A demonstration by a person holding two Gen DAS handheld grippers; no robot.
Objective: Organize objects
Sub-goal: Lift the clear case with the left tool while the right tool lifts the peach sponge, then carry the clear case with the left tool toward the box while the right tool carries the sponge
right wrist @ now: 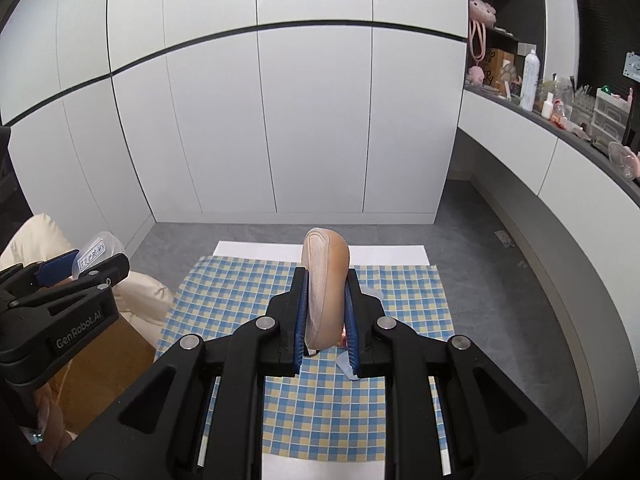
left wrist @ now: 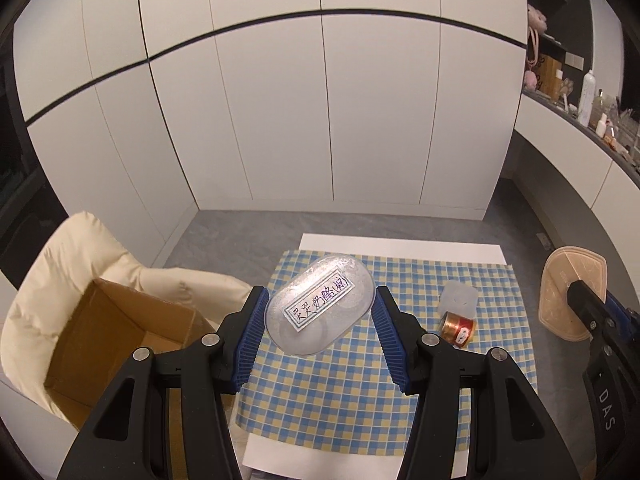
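My left gripper is shut on a clear oval plastic container with a handwritten label, held in the air above the checked cloth. My right gripper is shut on a flat beige lidded box, held on edge between the blue pads. The same beige box shows at the right of the left wrist view, and the clear container at the left of the right wrist view. On the cloth lie a red and gold tin and a small translucent cup.
An open cardboard box sits on a cream cushion left of the cloth. White paper lies under the cloth on the grey floor. White cabinet doors stand behind. A counter with bottles and clutter runs along the right.
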